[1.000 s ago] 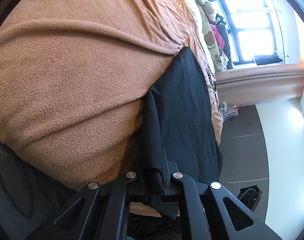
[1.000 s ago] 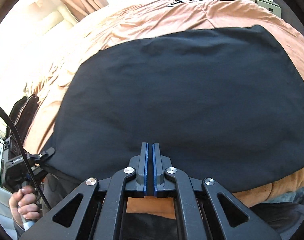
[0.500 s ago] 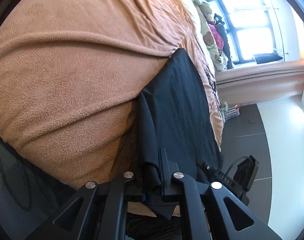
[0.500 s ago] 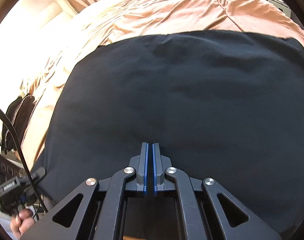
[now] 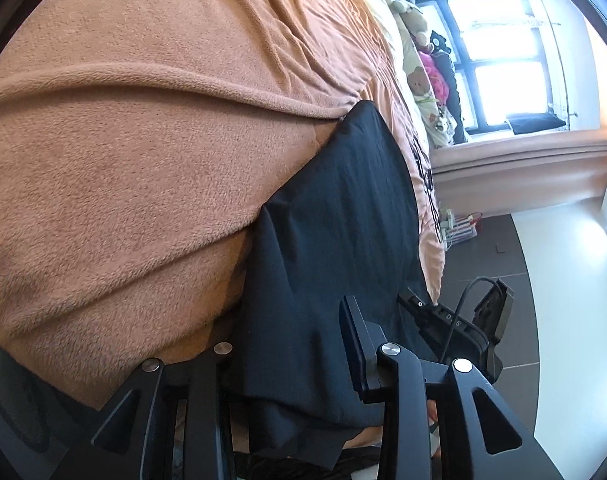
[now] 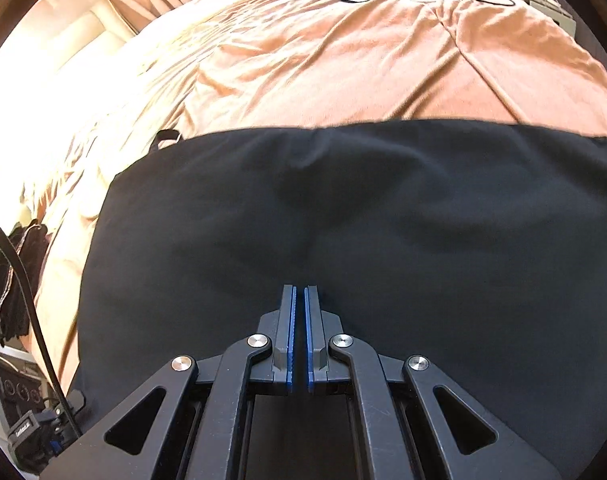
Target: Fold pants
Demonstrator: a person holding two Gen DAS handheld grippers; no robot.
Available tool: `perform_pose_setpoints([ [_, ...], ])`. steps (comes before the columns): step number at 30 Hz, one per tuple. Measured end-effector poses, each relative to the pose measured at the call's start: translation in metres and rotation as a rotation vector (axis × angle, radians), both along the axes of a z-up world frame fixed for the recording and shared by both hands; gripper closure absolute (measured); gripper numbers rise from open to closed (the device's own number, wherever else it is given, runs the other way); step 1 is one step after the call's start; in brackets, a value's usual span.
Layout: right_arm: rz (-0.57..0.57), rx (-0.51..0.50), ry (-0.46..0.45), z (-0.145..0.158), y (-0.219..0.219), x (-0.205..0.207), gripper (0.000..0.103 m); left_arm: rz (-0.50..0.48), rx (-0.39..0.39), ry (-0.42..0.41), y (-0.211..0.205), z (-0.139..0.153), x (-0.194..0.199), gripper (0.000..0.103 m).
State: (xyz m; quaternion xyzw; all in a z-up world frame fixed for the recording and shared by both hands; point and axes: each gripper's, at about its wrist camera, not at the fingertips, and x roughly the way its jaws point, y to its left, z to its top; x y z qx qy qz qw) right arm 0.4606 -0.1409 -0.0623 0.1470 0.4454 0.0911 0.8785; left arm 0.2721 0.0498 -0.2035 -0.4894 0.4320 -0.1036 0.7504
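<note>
The pants [image 5: 335, 240] lie flat on the bed [image 5: 123, 160], their folded edge running from 6 toward 12 o'clock in the left wrist view. The left gripper [image 5: 287, 344] has just been opening its jaws; the cloth edge sits between them, released, probably so the fold stays put. The right gripper [image 6: 299, 300], jaws clenched on nothing, hovers low over the pants' middle, likely to smooth them.
</note>
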Motion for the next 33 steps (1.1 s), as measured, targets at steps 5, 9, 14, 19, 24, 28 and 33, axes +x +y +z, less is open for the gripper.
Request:
perform_pose_setpoints([
  [5,-0.006,-0.007,-0.007,0.001,0.006,-0.006,0.103,0.0,0.0,0.013,0.0,-0.003,-0.003,0.09],
  [9,0.004,0.005,-0.01,0.0,0.012,-0.024,0.103,-0.01,-0.006,0.001,0.0,0.0,-0.007,0.091],
  [14,0.012,0.026,-0.015,-0.008,0.016,-0.044,0.103,-0.026,0.001,-0.007,-0.004,0.006,-0.012,0.091],
  [19,0.014,0.032,-0.015,-0.012,0.018,-0.063,0.103,-0.029,0.016,-0.03,-0.008,0.012,-0.015,0.092],
  [24,0.005,0.09,-0.003,-0.016,0.008,-0.085,0.103,-0.042,0.032,-0.069,-0.012,0.027,-0.015,0.095],
  [28,0.008,0.11,-0.006,-0.017,0.004,-0.103,0.103,-0.055,0.051,-0.1,-0.018,0.038,-0.013,0.096],
  [33,0.002,0.132,-0.013,-0.012,-0.006,-0.12,0.103,-0.067,0.039,-0.123,-0.02,0.045,-0.007,0.096],
])
